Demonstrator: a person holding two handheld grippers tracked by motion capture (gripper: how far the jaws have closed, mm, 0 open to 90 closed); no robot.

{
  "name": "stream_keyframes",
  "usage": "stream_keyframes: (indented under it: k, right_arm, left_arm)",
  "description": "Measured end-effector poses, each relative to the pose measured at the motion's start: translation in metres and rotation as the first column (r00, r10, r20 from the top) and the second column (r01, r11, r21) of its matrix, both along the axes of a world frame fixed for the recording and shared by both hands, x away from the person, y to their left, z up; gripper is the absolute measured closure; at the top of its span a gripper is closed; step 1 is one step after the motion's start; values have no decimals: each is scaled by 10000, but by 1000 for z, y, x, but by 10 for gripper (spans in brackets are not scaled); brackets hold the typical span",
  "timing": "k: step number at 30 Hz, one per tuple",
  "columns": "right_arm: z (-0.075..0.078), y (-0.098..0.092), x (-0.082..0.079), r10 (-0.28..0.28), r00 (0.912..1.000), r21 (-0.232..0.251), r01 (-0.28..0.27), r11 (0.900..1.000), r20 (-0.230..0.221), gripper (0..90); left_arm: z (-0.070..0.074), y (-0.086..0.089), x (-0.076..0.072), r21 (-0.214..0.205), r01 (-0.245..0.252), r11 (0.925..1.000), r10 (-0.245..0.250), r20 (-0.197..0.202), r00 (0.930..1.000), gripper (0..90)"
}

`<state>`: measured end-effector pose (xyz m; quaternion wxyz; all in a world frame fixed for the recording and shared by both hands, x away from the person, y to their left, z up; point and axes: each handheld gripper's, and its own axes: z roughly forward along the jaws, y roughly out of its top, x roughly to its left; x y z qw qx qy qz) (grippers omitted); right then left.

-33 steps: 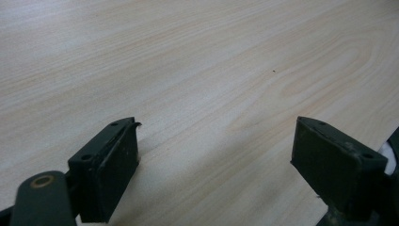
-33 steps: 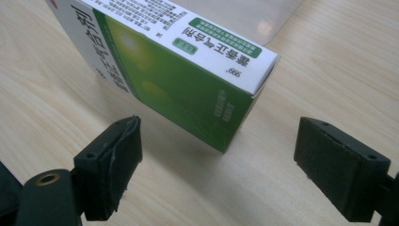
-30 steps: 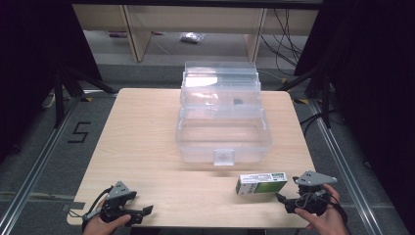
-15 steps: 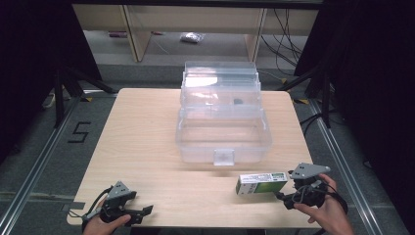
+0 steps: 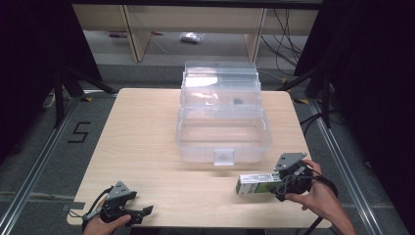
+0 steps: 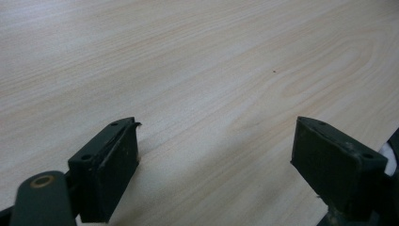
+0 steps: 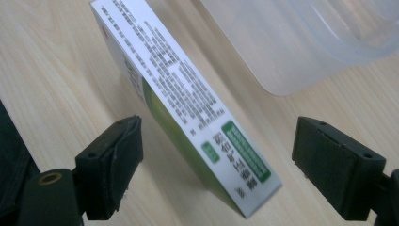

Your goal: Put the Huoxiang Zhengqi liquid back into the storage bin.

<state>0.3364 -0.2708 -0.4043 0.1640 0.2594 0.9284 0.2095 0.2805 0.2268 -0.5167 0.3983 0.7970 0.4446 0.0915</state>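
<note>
At the lower left of the high view, the left tool (image 5: 139, 213) is held low on the bench (image 5: 142, 132), its jaws spread with nothing between. A clear bin (image 5: 222, 139) is seen at the centre. At the lower right, the box (image 5: 258, 183) lies between the spread jaws of the right tool (image 5: 280, 185), ungripped.

Lab — numbered floor mark (image 5: 79, 132), trailing cables (image 5: 288, 36)

My black two-jaw right gripper (image 7: 216, 165) faces a white-and-green printed cardboard box (image 7: 188, 108); beside it, a clear plastic bin (image 5: 222, 132) on pale wood-grain table (image 5: 142, 127).
</note>
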Motion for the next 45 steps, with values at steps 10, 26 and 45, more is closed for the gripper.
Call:
stream_keyframes:
  k: [10, 26, 45]
  right_arm:
    - [-5, 19, 16, 762, 9948, -452, -793, 9958, -676, 203]
    - [-19, 29, 26, 1308, 9818, -909, -1440, 9854, -1376, 270]
    - [-29, 39, 36, 1989, 9502, -1551, -2397, 9584, -2399, 475]
  left_arm:
    - [0, 0, 0, 47, 52, 10000, -52, -33, 10000, 148]
    - [0, 0, 0, -40, 17, 10000, -17, 47, 10000, 148]
    - [0, 0, 0, -7, 79, 10000, -79, 42, 10000, 148]
